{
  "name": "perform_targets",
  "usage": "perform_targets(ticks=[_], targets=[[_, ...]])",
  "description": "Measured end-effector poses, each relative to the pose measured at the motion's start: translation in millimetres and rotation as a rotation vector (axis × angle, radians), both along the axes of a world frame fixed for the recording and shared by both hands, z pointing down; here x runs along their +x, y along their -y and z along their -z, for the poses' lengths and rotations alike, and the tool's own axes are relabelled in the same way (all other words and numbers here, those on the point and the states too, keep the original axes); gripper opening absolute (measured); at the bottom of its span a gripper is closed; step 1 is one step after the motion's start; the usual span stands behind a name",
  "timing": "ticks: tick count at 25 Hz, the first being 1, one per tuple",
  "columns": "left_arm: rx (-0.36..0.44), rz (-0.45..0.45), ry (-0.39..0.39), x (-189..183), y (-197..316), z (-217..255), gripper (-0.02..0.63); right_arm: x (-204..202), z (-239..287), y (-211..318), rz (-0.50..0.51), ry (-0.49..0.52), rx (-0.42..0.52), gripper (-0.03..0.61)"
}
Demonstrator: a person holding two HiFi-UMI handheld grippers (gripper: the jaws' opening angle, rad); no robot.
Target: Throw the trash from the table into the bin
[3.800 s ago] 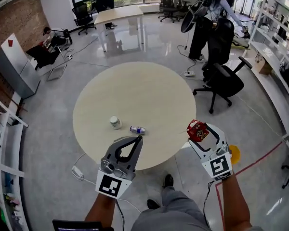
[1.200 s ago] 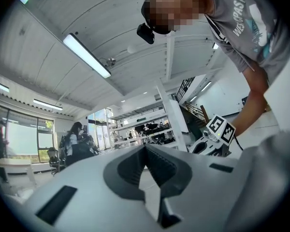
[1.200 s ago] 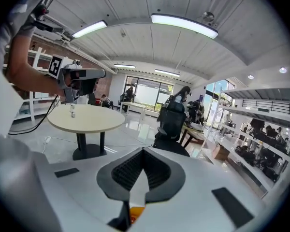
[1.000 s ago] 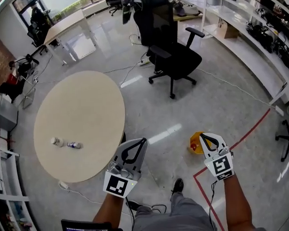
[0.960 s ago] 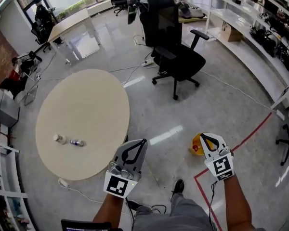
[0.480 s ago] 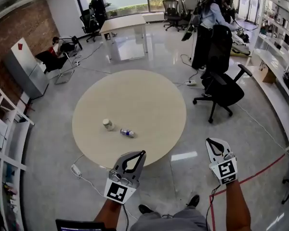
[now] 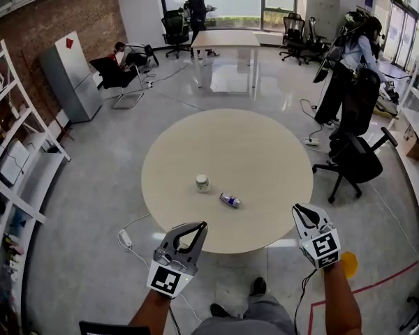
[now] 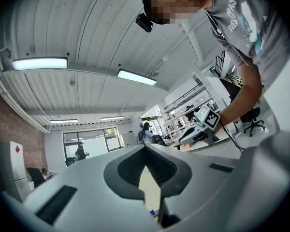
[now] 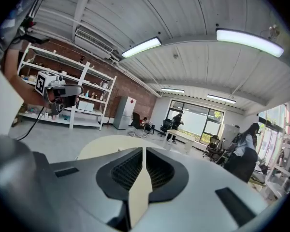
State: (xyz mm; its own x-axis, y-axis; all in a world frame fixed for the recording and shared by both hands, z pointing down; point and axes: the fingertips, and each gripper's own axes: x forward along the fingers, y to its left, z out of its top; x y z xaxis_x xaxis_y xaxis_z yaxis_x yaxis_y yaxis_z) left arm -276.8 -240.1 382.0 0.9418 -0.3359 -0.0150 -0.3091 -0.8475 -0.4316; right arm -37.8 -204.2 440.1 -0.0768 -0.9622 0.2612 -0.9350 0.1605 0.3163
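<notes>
Nearest, the left gripper (image 7: 197, 227) and right gripper (image 7: 298, 209) both hang pinched together, empty. At the right, the yellow bin (image 7: 350, 264) is half hidden behind the right forearm. Farther off, a bottle (image 7: 230, 200) and a jar (image 7: 202, 183), too small to make out, sit on the round table (image 7: 230, 142).

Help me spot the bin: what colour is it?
The bin is yellow, seen best in the head view.

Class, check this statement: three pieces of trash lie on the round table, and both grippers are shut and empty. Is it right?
One detail is wrong: the head view shows two pieces on the round table, a white jar and a small bottle, not three. The left gripper and right gripper are shut and empty.
</notes>
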Motion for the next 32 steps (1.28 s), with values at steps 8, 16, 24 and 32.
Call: perform_targets(ticks=[8, 16, 24, 32], targets=[[-0.026, 0.092, 0.050, -19.2, 89.9, -15.9, 0.042, -36.6, -28.1, 122.0, 0.152, 0.048, -0.069, 0.085], [-0.226, 0.195, -0.206, -3.0, 180.0, -35.4, 0.041, -74.4, -125.5, 230.9, 0.361, 0.061, -0.336, 0.258], [-0.285, 0.240, 0.020, 7.6, 229.5, -109.0, 0.041, -92.6, -249.9, 299.1, 0.467, 0.023, -0.590, 0.258], [-0.341, 0.294, 0.035, 19.2, 248.1, -138.3, 0.041, -79.2, -326.7, 313.3, 0.469, -0.011, -0.793, 0.258]])
